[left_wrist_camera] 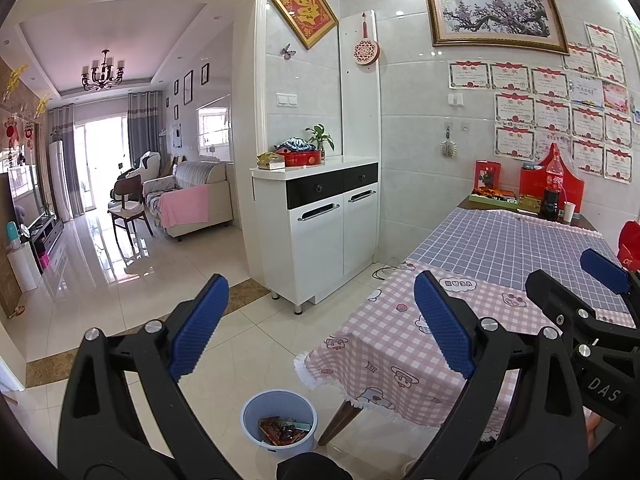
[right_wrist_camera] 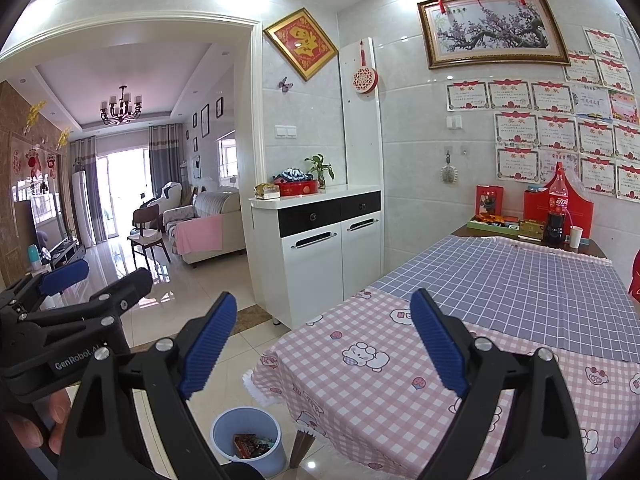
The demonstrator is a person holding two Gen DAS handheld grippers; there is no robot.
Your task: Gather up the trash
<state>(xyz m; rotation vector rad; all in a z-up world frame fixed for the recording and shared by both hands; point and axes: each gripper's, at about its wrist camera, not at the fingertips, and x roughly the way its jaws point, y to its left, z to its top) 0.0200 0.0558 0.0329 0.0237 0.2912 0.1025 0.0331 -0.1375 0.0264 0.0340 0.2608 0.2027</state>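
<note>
Both grippers spread and holding nothing above a bin of trash.
Left wrist view: the left gripper (left_wrist_camera: 321, 324) gapes over a pale blue bin (left_wrist_camera: 279, 422) on the floor by the worktop (left_wrist_camera: 400, 332); inside lie what look like red and dark wrappers (left_wrist_camera: 282, 431).
Right wrist view: the right gripper (right_wrist_camera: 323, 340) is equally wide.

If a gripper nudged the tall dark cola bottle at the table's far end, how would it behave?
The tall dark cola bottle looks only partly full, so it is probably fairly light. Tall and narrow, it would likely tip rather than slide on the grey checked tablecloth, perhaps against the white paper cup beside it.
</note>
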